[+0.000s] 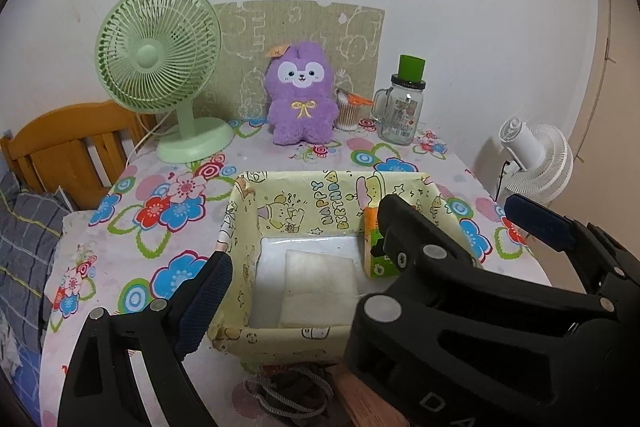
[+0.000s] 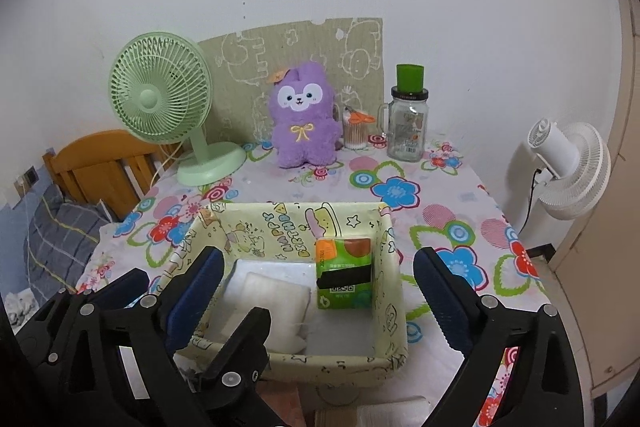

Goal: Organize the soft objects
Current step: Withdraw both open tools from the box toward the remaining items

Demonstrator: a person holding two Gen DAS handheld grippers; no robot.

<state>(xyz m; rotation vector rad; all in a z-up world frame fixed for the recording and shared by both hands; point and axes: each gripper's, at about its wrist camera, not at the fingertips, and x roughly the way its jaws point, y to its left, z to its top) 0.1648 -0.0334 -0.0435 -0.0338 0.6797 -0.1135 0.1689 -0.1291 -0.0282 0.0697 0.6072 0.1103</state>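
One view hides the tissue pack [image 2: 344,273]; right wrist's, seemingly, shows it.

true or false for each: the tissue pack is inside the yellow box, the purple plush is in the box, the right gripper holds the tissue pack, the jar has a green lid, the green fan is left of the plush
1. The green and orange tissue pack stands inside the yellow box. True.
2. The purple plush is in the box. False: it sits on the flowered tablecloth behind the box, by the wall.
3. The right gripper holds the tissue pack. False: its jaws are open and nothing is between the pads.
4. The glass jar has a green lid. True.
5. The green fan stands left of the plush. True.
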